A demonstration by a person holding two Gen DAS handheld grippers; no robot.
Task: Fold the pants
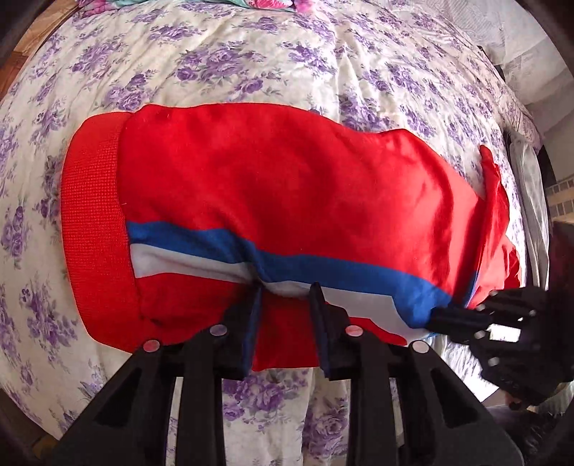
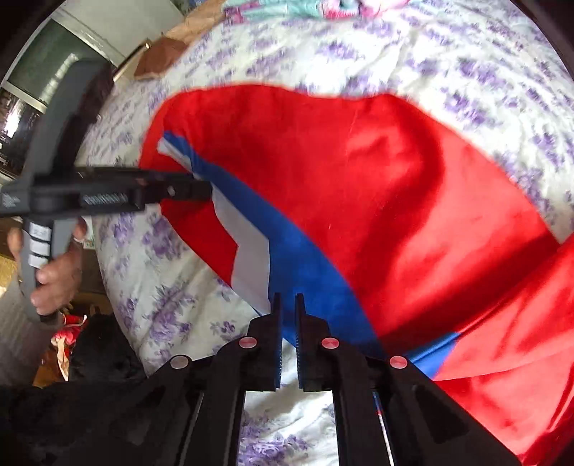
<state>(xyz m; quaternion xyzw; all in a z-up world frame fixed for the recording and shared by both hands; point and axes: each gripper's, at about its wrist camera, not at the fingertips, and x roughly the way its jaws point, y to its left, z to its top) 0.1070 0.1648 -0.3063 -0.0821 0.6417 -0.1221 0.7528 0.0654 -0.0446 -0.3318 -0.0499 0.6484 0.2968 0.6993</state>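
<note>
Here, closest to us in the left wrist view, the left gripper (image 1: 287, 290) has its two fingers spread, with the near edge of the red pants (image 1: 287, 186) bunched up between them; the cloth puckers at the white and blue stripe (image 1: 323, 274) just at the fingertips, though we cannot tell whether the pads actually press it. In the right wrist view, the right gripper (image 2: 288, 301) has its fingers drawn close with a narrow gap, and we see the stripe's edge lying just beyond and beside the tips; we cannot tell whether any cloth is caught between them. From the left view, the right gripper's tip meets the corner of the pants at the far right end of the stripe.

Further out, the pants lie across a bedspread (image 1: 251, 53) printed with purple flowers, the ribbed waistband (image 1: 95, 215) at the left end and the legs trailing off to the right, where the fabric lifts in a fold. In the right wrist view, the person's left hand (image 2: 53, 272) grips the handle of the other tool at the bed's edge.

Farthest away, a pink and teal cloth (image 1: 272, 3) lies at the head of the bed.
</note>
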